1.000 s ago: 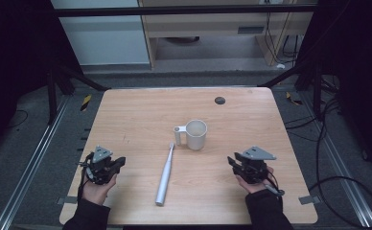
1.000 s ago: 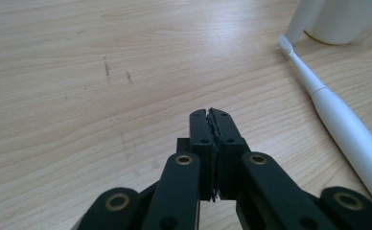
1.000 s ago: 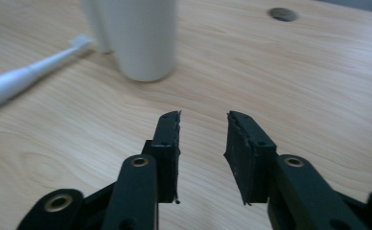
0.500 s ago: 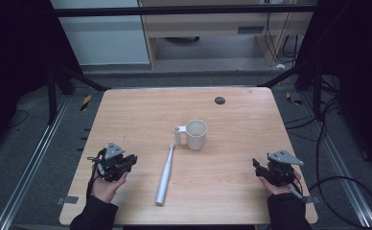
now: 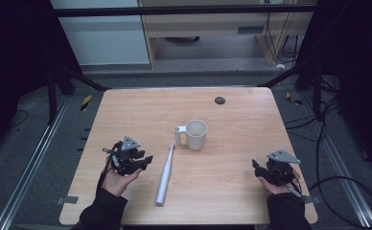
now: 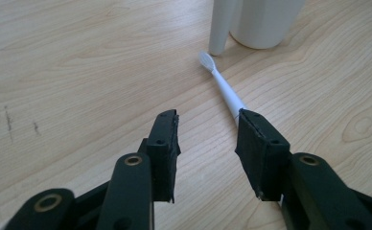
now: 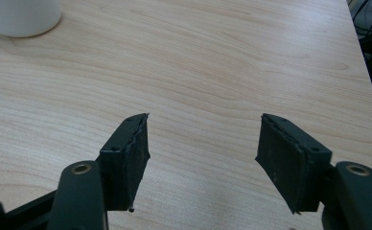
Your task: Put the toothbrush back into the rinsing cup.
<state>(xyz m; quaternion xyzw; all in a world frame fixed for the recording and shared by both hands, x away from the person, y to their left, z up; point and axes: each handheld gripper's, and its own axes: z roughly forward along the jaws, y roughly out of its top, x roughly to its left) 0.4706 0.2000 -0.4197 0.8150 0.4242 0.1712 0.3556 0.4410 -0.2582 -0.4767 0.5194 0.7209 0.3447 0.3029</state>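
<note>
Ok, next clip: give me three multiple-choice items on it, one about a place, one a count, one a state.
1. Where does the toothbrush lie?
A. inside the mug
B. flat on the table, near the mug's handle
C. in the right gripper

2. How many mugs stand on the table?
A. one
B. two
C. three

3. What is between the left gripper's jaws?
A. the mug
B. the toothbrush
C. nothing

Key: 1 B, its head rests just short of the handle; 2 A, a single white mug; 3 C, the jaws stand open over bare wood, having just been opening.

No text, label, brand, number or sign can be read anywhere in these views.
</note>
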